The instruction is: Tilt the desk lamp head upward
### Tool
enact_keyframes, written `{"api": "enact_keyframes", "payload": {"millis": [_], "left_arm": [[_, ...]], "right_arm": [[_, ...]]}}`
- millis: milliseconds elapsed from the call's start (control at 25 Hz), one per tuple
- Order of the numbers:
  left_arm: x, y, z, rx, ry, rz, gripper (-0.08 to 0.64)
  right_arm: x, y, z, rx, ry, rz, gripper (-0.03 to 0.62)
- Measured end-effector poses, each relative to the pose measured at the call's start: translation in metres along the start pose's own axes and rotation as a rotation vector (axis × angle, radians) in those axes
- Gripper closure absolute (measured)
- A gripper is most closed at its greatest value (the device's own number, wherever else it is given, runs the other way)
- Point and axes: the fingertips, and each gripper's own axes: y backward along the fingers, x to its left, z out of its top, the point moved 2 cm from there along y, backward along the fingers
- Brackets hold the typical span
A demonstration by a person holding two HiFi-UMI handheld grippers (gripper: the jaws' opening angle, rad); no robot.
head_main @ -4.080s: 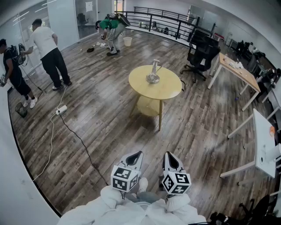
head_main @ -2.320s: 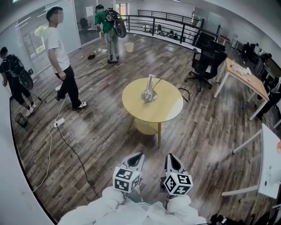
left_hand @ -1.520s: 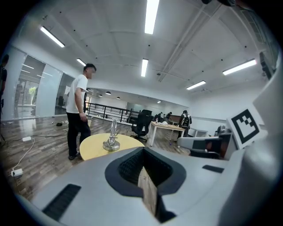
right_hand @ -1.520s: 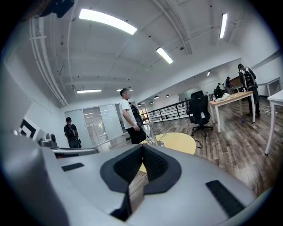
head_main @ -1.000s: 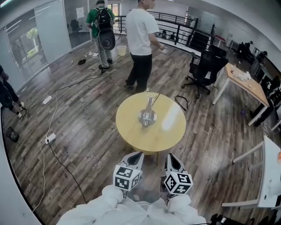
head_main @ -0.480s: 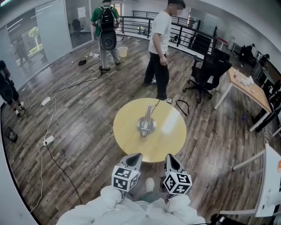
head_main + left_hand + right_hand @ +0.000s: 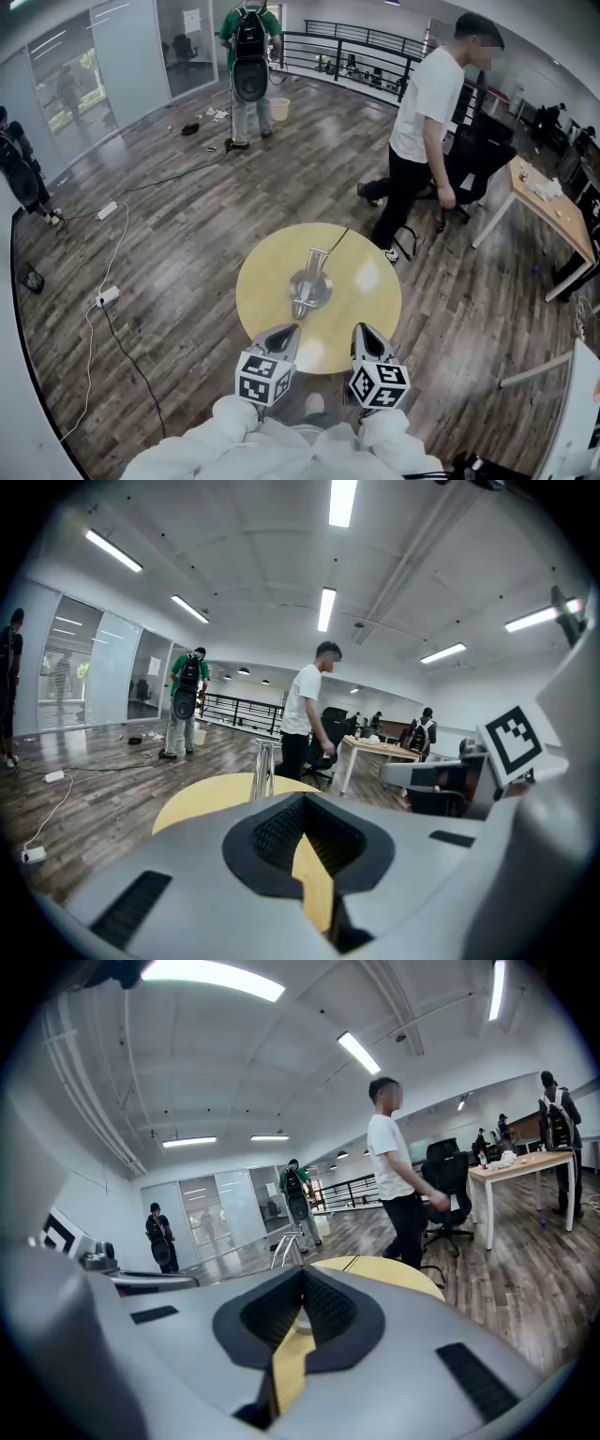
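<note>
Lamp [image 7: 310,284]: middle of the round tabletop [image 7: 366,305], apart from both grippers.
Left gripper [image 7: 286,331]: jaws closed together, holding nothing.
Right gripper [image 7: 364,330]: same, closed and empty.
Lamp base: plain in head view, hidden behind the jaws in left gripper view.

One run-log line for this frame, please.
stage: pre-contact | left gripper: shut, empty | right gripper: shut, empty | desk lamp: on round table, untouched

A shiny silver metal desk lamp [image 7: 310,284] stands near the middle of the round pale-yellow table [image 7: 361,323], over a grey-brown plank floor [image 7: 178,253]. The grey left gripper [image 7: 287,330] and right gripper [image 7: 362,330] bear black-and-white square-marker cubes.
</note>
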Motion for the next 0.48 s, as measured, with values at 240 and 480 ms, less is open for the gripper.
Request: {"api": "enact_keyframes", "payload": {"millis": [240, 480], "left_arm": [[0.010, -0.050, 0.018, -0.015, 0.016, 0.057, 0.560], [0.034, -0.076, 0.018, -0.027, 0.066, 0.141, 0.560]], "right_arm": [[-0.038, -0.048, 0.016, 0.034, 0.026, 0.071, 0.578], [-0.064, -0.100, 0.014, 0.082, 0.065, 0.145, 0.578]]}}
